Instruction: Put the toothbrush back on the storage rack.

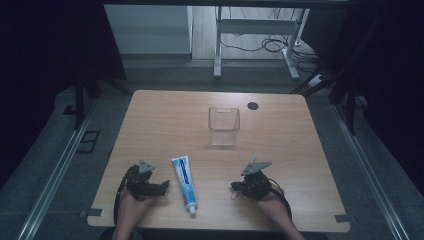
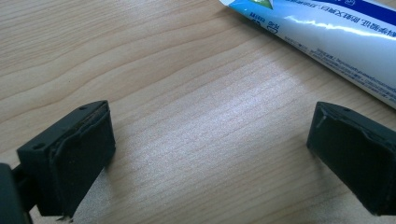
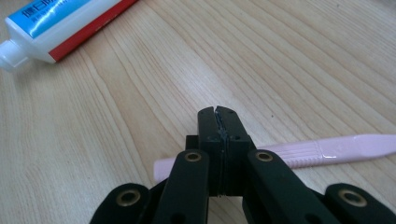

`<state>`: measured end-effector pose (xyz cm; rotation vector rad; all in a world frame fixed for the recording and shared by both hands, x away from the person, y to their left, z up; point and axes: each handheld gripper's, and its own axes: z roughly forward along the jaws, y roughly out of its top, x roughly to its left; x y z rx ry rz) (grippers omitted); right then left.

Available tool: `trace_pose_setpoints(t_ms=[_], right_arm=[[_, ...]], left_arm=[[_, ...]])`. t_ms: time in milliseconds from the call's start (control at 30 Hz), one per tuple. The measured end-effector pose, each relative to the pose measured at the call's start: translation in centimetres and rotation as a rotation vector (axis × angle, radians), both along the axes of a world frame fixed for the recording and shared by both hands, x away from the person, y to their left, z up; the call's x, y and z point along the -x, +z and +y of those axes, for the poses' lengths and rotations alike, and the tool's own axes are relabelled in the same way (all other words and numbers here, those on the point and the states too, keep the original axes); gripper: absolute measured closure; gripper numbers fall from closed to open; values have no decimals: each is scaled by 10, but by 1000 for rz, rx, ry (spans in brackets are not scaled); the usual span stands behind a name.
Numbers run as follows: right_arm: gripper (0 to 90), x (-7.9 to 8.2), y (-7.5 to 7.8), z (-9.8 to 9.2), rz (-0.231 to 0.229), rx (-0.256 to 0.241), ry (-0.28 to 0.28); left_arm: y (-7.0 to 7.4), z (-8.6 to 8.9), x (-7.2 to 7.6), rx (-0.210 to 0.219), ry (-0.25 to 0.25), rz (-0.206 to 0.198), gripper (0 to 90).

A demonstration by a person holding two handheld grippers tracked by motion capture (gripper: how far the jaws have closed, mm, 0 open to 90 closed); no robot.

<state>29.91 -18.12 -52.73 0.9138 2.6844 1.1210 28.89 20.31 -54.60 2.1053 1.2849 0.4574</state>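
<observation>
A white and blue toothpaste tube point(image 1: 184, 181) lies on the wooden table point(image 1: 280, 135) between my two grippers, cap toward the near edge. My left gripper point(image 1: 163, 186) rests just left of it, jaws wide open over bare wood point(image 2: 212, 135), and the tube point(image 2: 336, 32) lies beyond its right jaw. My right gripper point(image 1: 235, 188) sits right of the tube with its jaws shut flush on nothing point(image 3: 218, 112). A pink toothbrush handle point(image 3: 336, 149) lies flat on the table under that gripper. The tube's capped end point(image 3: 60, 23) lies ahead to its left.
A clear plastic cup point(image 1: 223, 126) stands upright at mid-table, beyond the tube. A black round grommet point(image 1: 253, 105) sits near the far edge. Past the table stand a metal desk frame point(image 1: 255, 30) and floor cables.
</observation>
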Motion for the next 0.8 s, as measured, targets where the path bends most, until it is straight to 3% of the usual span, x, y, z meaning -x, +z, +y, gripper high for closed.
trace_pose_setpoints(t_ms=[800], right_arm=[[881,10,-2,-43,5,22,-78]], left_arm=[[0,0,0,0,-1,0,7]])
